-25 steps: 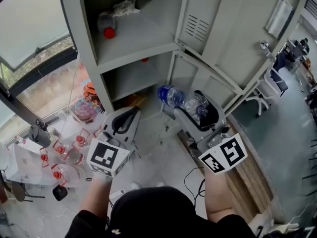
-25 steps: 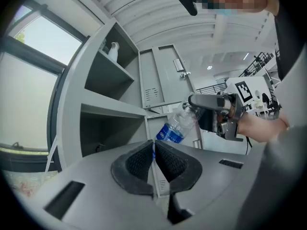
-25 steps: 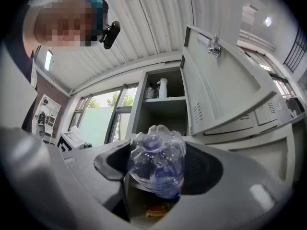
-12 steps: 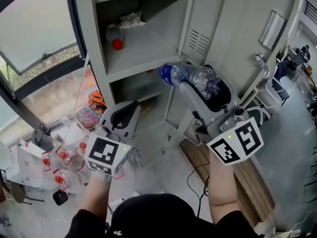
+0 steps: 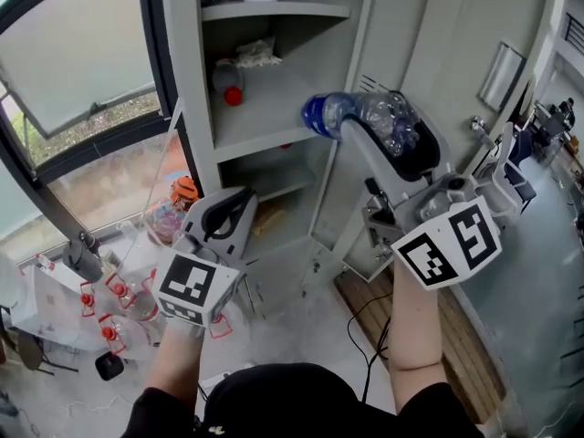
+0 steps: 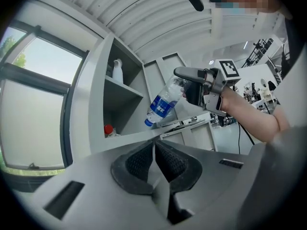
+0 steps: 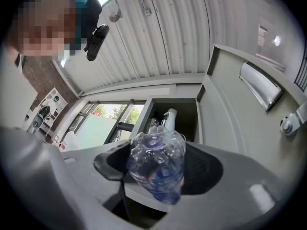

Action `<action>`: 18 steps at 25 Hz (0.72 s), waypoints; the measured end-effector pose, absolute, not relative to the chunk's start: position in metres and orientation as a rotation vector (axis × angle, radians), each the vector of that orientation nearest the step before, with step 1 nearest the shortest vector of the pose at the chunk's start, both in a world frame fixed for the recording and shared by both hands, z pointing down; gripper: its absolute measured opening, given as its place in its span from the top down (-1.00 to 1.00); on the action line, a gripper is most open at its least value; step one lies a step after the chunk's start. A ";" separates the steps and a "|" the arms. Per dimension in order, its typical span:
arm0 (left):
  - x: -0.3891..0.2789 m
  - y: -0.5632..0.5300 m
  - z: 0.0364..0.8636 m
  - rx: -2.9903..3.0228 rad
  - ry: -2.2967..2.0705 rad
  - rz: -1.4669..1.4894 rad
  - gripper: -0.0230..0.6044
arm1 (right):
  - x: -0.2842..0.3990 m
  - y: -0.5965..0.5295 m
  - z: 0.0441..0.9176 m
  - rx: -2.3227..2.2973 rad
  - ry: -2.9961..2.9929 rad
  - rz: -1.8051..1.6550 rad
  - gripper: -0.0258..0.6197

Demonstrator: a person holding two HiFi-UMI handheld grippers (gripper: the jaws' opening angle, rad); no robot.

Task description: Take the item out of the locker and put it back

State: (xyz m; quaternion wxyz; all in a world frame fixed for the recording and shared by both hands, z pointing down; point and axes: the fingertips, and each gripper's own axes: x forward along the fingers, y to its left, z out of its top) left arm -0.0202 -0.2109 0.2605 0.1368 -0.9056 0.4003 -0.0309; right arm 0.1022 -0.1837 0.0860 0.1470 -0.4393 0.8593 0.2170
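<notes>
Hanging nearest, the left gripper (image 5: 226, 217) has its jaws pressed together on nothing. Beyond it the right gripper (image 5: 394, 135) clamps the clear bottle (image 5: 351, 115) by its base end, cap toward the middle shelf edge of the locker (image 5: 187, 108). Probably light, thin-walled, slippery: squeeze gently mid-body. Blue label unreadable.

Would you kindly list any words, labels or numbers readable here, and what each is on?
Blue label on the clear plastic bottle: white print, too small and blurred to read.
Black-and-white square markers on the cubes: coded patterns, no words.
Nothing else readable.
</notes>
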 end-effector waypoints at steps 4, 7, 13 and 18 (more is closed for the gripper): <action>-0.028 -0.209 0.256 -2.607 1.180 -0.083 0.88 | 0.091 -0.204 0.092 -1.262 2.499 0.597 0.02; -0.036 -0.209 0.256 -2.597 1.202 -0.085 0.88 | 0.084 -0.216 0.099 -1.269 2.507 0.583 0.02; -0.054 -0.208 0.263 -2.585 1.249 -0.103 0.88 | 0.066 -0.233 0.108 -1.297 2.532 0.612 0.00; -0.069 -0.207 0.267 -2.570 1.287 -0.118 0.88 | 0.052 -0.251 0.117 -1.326 2.567 0.613 -0.03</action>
